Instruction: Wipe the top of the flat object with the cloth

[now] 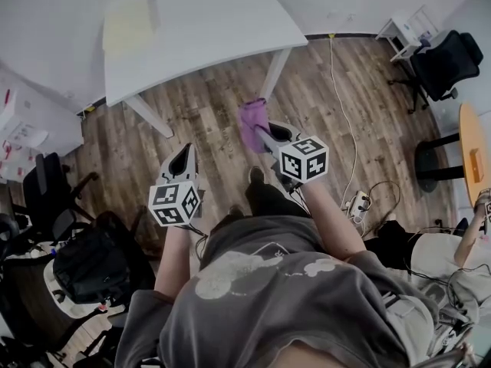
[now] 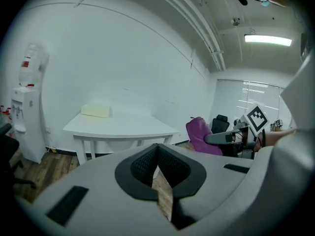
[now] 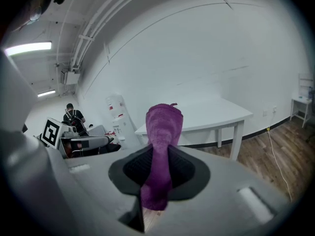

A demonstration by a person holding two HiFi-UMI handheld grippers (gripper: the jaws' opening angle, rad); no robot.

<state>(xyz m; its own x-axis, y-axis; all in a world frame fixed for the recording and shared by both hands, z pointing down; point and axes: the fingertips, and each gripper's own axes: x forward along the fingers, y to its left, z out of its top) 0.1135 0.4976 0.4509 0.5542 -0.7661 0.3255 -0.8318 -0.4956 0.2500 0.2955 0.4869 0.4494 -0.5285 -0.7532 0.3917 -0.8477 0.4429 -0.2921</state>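
Cloth (image 3: pixel 164 127) is pinched in my right gripper's (image 3: pixel 160 170) jaws and sticks out past them. My left gripper's (image 2: pixel 157 154) jaws are closed on nothing. The pad (image 1: pixel 129 23) lies by the left edge of the worktop (image 1: pixel 222 29), well apart from me. When I rub, I think the cloth may slip out, or the loose pad may slide off. I see no boxes or bins.

The person wears a grey short-sleeved T-shirt (image 1: pixel 284 305) with a pale, cloud-like print, dark trousers (image 1: pixel 270 198) and a dark shoe (image 1: pixel 255 176). The left gripper (image 1: pixel 186 153) and right gripper (image 1: pixel 265 135) have smooth light-grey shells and black, finely textured jaw pads. Each carries a white cube (image 1: pixel 175 202) printed with black square markers.
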